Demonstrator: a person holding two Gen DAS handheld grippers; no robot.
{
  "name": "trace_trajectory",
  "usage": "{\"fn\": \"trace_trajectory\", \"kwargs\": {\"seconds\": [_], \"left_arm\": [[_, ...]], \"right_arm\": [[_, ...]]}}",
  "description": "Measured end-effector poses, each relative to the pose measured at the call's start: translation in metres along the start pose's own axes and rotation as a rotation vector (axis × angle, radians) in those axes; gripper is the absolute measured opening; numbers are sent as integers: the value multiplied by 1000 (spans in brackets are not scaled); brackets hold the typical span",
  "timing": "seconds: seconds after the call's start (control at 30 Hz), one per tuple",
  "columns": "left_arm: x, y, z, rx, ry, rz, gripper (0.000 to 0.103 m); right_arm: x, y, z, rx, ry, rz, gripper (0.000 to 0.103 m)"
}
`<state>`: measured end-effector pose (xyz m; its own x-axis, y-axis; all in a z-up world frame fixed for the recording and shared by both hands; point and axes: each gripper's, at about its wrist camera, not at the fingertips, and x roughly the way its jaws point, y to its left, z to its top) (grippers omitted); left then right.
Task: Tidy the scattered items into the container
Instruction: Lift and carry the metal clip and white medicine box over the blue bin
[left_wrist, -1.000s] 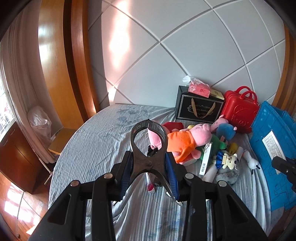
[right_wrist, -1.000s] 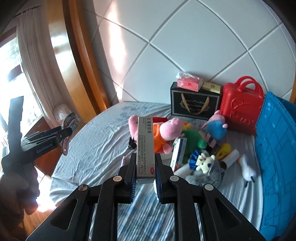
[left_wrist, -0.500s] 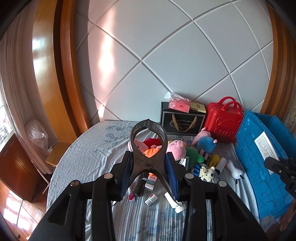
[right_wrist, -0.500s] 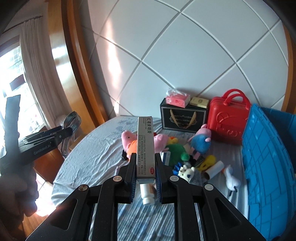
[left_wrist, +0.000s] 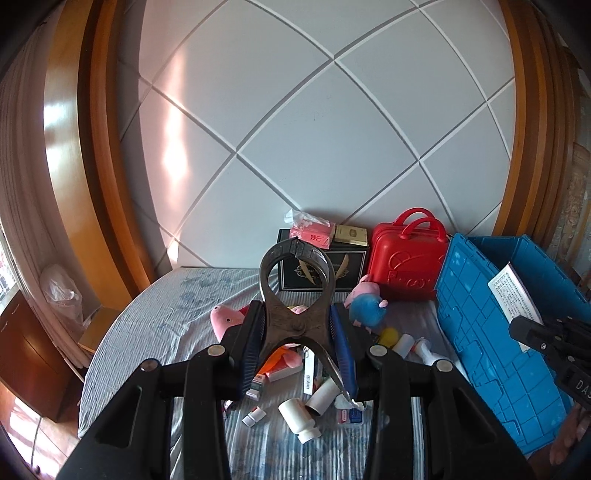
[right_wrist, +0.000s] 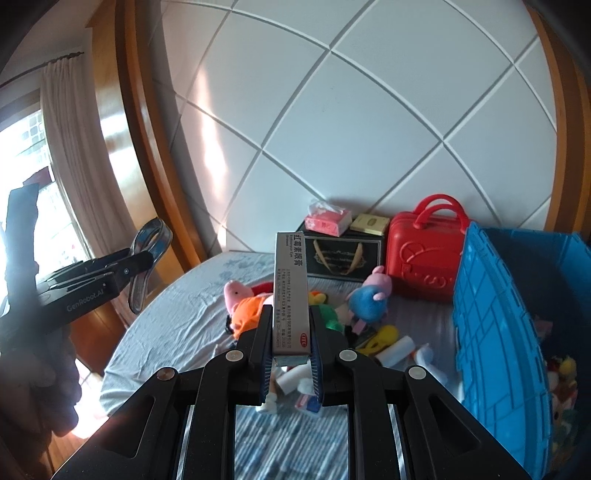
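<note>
The left claw (left_wrist: 297, 328) gripped metal pliers (left_wrist: 295, 295) above the bed (left_wrist: 166, 321). The right claw (right_wrist: 290, 332) squeezed a long box (right_wrist: 290, 291), near the blue bin (right_wrist: 491, 332) beside the toys (right_wrist: 369, 299)

Plush toys (right_wrist: 365, 301) and bottles (left_wrist: 299, 417) are lying mid-bed (left_wrist: 166, 325), crate (right_wrist: 491, 332) standing right of them, suitcase (right_wrist: 424, 254) and gift box (right_wrist: 343, 254) sitting behind against the headboard (right_wrist: 369, 129).
</note>
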<state>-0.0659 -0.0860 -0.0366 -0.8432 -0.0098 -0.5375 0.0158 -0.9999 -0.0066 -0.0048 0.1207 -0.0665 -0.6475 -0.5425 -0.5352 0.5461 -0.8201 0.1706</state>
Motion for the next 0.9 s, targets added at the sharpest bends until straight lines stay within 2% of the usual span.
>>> {"fn": "trace_trajectory", "kwargs": {"seconds": [0.5,0.9], "left_arm": [[-12,-107,17,74,-33,-58,36],[-12,-194,33,159,-56,-131,36]], "right_arm": [[-31,-68,4,27,-36,9,17],[-68,-140,7,101,-79,-57,17]]}}
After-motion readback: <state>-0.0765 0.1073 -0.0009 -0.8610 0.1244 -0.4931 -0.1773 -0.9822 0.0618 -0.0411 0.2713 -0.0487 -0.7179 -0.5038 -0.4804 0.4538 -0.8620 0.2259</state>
